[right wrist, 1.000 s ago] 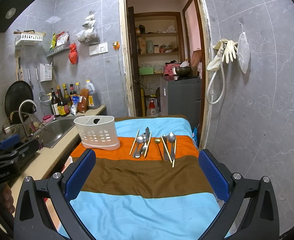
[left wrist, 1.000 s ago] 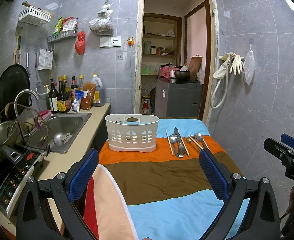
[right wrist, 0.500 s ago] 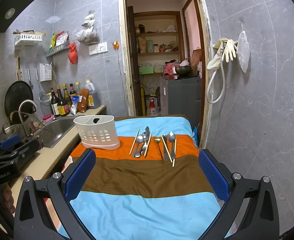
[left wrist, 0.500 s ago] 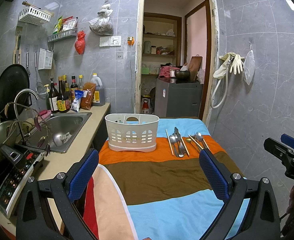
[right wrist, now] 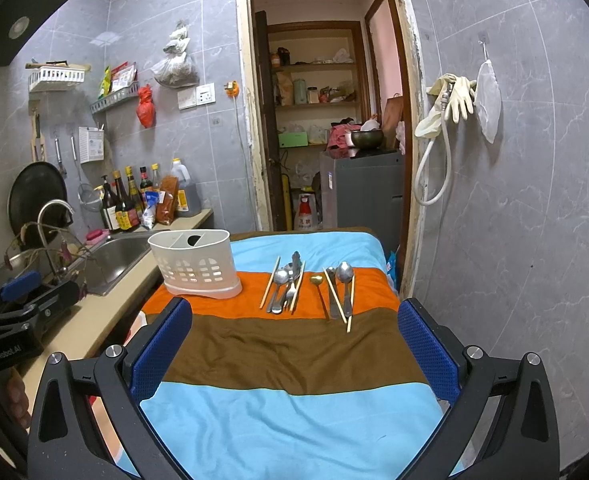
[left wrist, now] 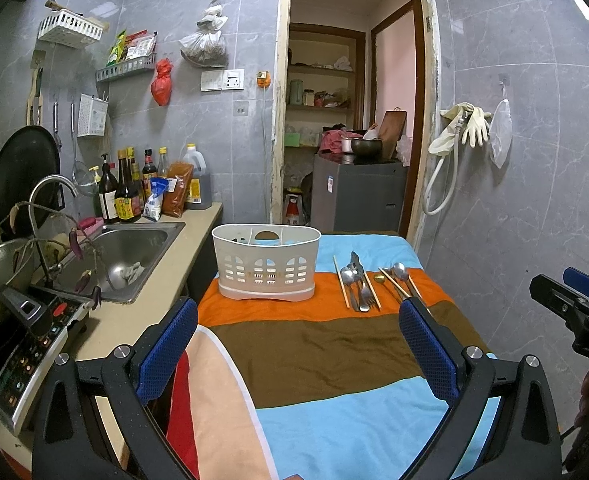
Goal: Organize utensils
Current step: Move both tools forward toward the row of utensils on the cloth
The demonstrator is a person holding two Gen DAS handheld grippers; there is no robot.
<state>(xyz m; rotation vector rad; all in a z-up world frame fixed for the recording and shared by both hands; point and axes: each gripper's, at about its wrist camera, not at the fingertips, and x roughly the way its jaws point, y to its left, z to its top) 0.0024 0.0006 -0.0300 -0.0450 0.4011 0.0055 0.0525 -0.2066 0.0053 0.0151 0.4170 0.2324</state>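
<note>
In the left wrist view, the left gripper [left wrist: 296,344] is wide open and holds nothing. It hangs above the striped cloth [left wrist: 314,352], well apart from the white caddy [left wrist: 266,264] on the orange stripe. The utensils [left wrist: 358,282] lie just right of the caddy in 2 small groups: chopsticks, spoons and a fork. The sink [left wrist: 134,248] and the counter [left wrist: 162,284] are at the left.

In the right wrist view, the right gripper [right wrist: 294,348] is also wide open and empty. The utensils [right wrist: 286,286] are ahead of it, the caddy [right wrist: 194,264] to their left.

Nothing is picked up yet, I think. To do this step well, go for 1 utensil at the edge of a group, for example the separate gold spoon [right wrist: 318,286]. Bring the fingers [right wrist: 424,344] low across its handle, because thin metal on soft cloth can slip or pull the cloth.
</note>
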